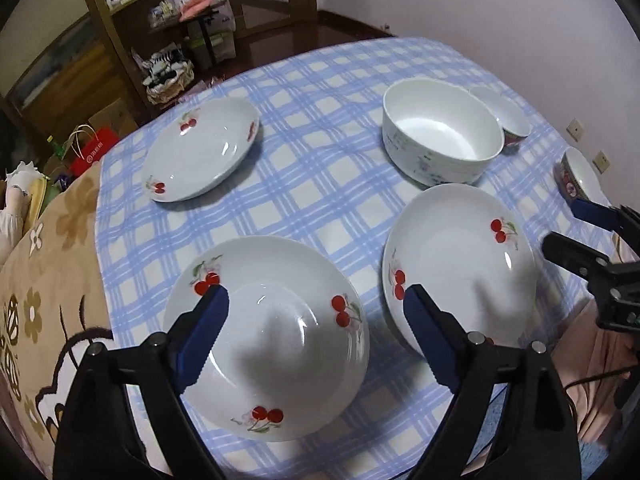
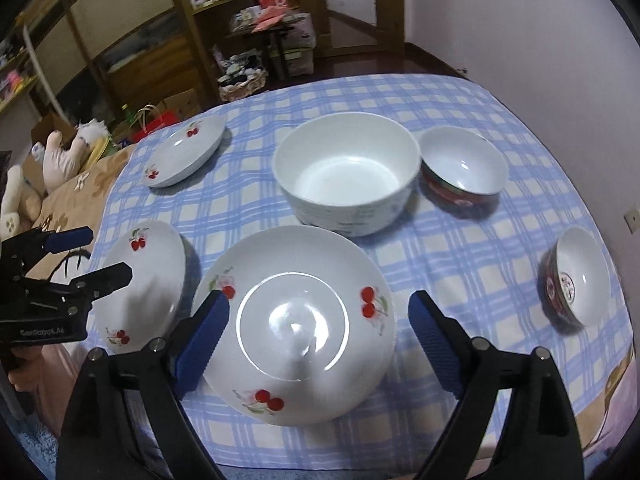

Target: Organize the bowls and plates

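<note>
My left gripper (image 1: 316,332) hangs with its blue pads spread wide and nothing between them; through the gap, low and centre in the left wrist view, I see a cherry plate (image 1: 268,336) lying on the checked cloth (image 1: 320,128). My right gripper (image 2: 320,336) is just as wide and just as empty, and a second cherry plate (image 2: 296,324) fills the lower middle of its view. These two plates lie side by side with a narrow strip of cloth between them. In the left wrist view my right gripper juts in from the right edge, near the far rim of the second plate.

Further out, a third cherry plate (image 1: 202,150) sits alone at the upper left. The big white bowl (image 2: 346,178) stands above centre in the right wrist view, with a small red-patterned bowl (image 2: 462,170) just beside it on the right, and another small red bowl (image 2: 576,280) well apart at the right edge.

None of the three plates is stacked, so I judge the sorting has barely started.

The risks, as I see them: the glazed rims are thin and slick, so a shallow bite could let a plate tip or slide out. The cloth looks soft, so pressing down on one rim may rock the plate. With both grippers this close, the two could knock together over neighbouring plates.
</note>
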Demonstrator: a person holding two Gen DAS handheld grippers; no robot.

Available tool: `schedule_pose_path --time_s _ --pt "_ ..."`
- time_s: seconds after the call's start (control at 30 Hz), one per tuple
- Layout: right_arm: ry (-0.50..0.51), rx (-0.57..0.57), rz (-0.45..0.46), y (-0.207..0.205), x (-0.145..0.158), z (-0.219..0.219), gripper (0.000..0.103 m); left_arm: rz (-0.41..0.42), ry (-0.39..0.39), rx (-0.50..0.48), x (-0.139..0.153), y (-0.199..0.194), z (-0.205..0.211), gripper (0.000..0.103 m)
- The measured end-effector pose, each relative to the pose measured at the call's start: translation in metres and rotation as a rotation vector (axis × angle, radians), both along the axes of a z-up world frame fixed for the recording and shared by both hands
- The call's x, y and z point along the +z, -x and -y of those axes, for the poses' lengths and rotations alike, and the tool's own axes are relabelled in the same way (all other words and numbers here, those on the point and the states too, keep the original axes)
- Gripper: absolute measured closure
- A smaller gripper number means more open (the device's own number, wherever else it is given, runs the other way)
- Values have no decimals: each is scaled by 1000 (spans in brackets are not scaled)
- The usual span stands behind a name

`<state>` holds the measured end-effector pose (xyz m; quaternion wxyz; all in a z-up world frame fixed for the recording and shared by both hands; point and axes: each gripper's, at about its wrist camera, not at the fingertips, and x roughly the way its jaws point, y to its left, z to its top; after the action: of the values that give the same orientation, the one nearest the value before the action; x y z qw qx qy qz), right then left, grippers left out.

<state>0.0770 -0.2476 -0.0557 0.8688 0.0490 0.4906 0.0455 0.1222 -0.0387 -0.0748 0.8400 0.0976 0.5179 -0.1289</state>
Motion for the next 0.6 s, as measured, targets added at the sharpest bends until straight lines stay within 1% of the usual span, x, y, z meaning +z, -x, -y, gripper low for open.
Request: schedule_pose_path --time_s 0.13,0.23,0.33,0.6 --pt "-14 -50 -2 2 -6 12 8 -31 14 -24 -5 -15 9 15" --pt "-24 -80 -12 1 -12 19 8 -69 16 -74 -11 -25 16 15" --pt "-50 -104 -28 -1 -19 25 8 -66 -10 -93 -17 -32 25 15" --pt "-59 -146 -75 -7 -43 31 8 -110 3 -151 -41 -42 52 15"
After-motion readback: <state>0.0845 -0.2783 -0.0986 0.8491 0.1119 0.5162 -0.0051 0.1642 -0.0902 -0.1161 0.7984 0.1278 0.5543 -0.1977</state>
